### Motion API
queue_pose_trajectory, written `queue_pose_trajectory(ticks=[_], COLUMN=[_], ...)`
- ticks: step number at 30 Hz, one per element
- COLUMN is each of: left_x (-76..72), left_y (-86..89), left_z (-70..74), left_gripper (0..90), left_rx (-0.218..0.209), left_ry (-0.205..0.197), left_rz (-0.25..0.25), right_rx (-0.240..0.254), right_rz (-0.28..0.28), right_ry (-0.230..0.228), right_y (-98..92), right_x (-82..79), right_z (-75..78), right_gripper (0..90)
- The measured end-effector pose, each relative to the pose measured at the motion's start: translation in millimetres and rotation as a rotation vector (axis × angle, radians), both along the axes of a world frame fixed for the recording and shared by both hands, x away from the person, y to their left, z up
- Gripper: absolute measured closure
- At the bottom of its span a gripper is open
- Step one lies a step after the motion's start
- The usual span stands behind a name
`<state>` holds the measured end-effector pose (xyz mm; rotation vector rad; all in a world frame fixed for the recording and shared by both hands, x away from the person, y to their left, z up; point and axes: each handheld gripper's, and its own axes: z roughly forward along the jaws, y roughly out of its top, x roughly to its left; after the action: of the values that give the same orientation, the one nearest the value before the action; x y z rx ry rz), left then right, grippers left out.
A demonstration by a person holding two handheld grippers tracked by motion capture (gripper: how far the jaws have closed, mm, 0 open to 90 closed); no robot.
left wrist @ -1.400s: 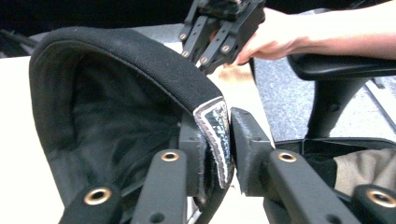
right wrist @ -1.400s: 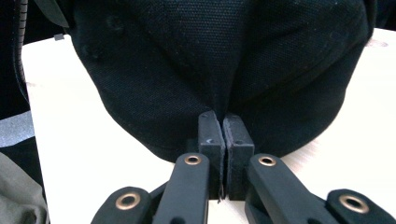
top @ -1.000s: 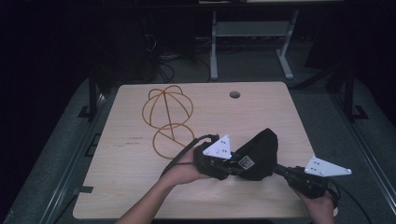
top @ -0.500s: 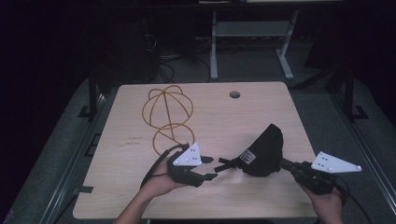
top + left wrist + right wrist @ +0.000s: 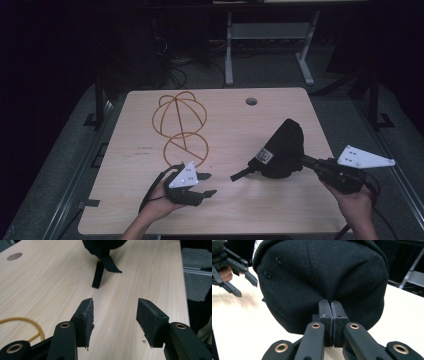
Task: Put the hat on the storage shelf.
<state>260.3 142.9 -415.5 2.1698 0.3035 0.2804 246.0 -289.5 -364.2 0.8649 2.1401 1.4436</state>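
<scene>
On the right side of the table [image 5: 150, 200], a black cap [image 5: 282, 150] is held up by one gripper alone.

The cap's cloth is pinched tight by the right gripper [image 5: 329, 312], whose jaws are pressed together on it, and the cap is lifted a little above the wood. The left gripper [image 5: 205, 184] has been pulled away from the cap toward the left and lowered; its jaws have just been opening and nothing is held between them. The cap's strap [image 5: 98, 275] is left hanging free. A gold wire shape [image 5: 181, 125] is left untouched. The cap has likely been passed fully to the right gripper, so the left one is freed for a new grab.
</scene>
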Motion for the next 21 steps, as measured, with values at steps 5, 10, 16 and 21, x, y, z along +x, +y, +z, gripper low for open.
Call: queue_pose_trajectory(ticks=[5,10,16,21], left_x=[-1.5,0.0,1.1,0.4], left_y=[3.8,6.2,8.8,6.2], left_z=[-6.6,-11.5,-13.8,-16.5], left_gripper=[46.0,45.4,45.4,47.1], left_rx=[0.008,0.01,0.007,0.019], left_ry=[-0.012,-0.005,-0.005,0.001], left_rz=[0.023,0.041,0.052,0.039], right_rx=[-0.011,-0.017,-0.015,-0.004], right_rz=[0.013,0.031,0.059,0.092], right_ry=[0.005,0.009,0.017,0.025], right_y=[7.1,13.1,26.8,37.1], right_x=[8.9,18.6,29.9,41.5], right_z=[10.4,22.4,41.8,57.3], right_gripper=[89.0,89.0,89.0,89.0])
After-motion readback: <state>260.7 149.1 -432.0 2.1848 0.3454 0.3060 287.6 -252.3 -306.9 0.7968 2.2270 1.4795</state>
